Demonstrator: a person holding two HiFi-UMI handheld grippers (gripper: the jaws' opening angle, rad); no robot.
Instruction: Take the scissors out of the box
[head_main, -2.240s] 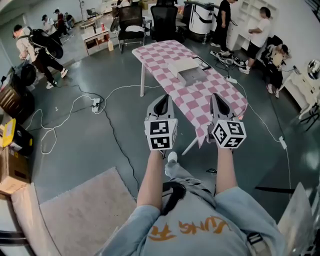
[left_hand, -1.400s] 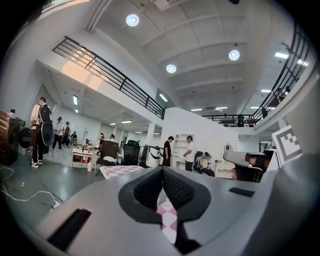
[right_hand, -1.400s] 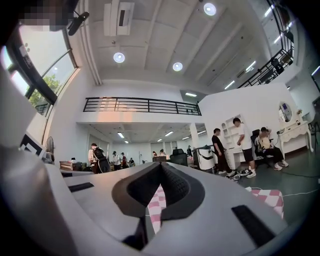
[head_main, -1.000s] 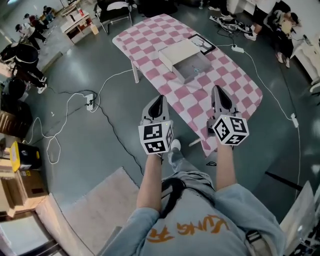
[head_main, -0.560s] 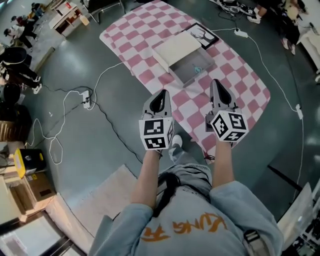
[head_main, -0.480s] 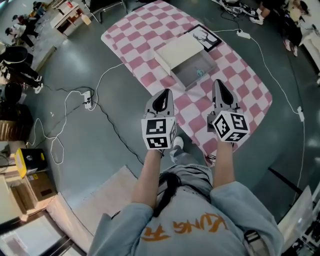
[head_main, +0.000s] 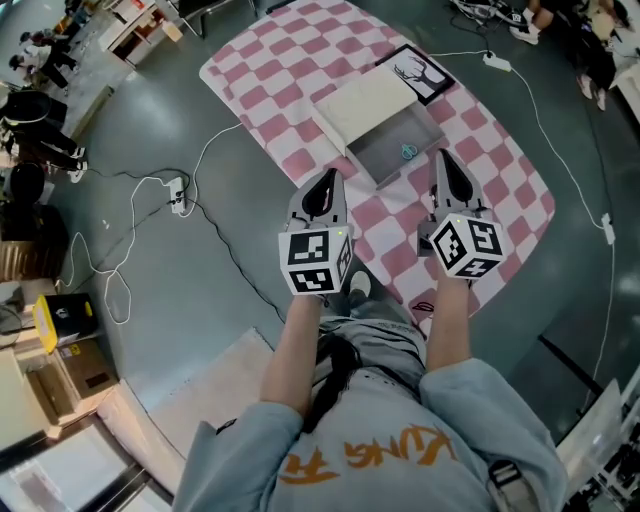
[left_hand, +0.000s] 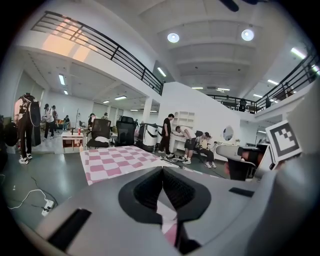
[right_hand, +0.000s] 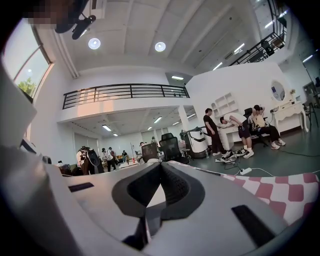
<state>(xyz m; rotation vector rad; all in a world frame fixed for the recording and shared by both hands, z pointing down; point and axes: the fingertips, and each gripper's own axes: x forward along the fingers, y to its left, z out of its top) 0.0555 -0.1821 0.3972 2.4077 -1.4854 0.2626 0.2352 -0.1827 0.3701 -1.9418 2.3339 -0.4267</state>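
Your left gripper (head_main: 326, 184) and right gripper (head_main: 444, 160) are both closed tight and empty, so open the right before dipping into the box (head_main: 372, 160) mid-table (head_main: 285, 62), where the scissors (head_main: 408, 152) lie.

Teal scissors (head_main: 408, 152) lie inside the open grey box (head_main: 383, 163).

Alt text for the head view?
Top-down: a person holds the left gripper and right gripper, both shut, toward an open box on a pink-checked table. A small teal item lies in the box.
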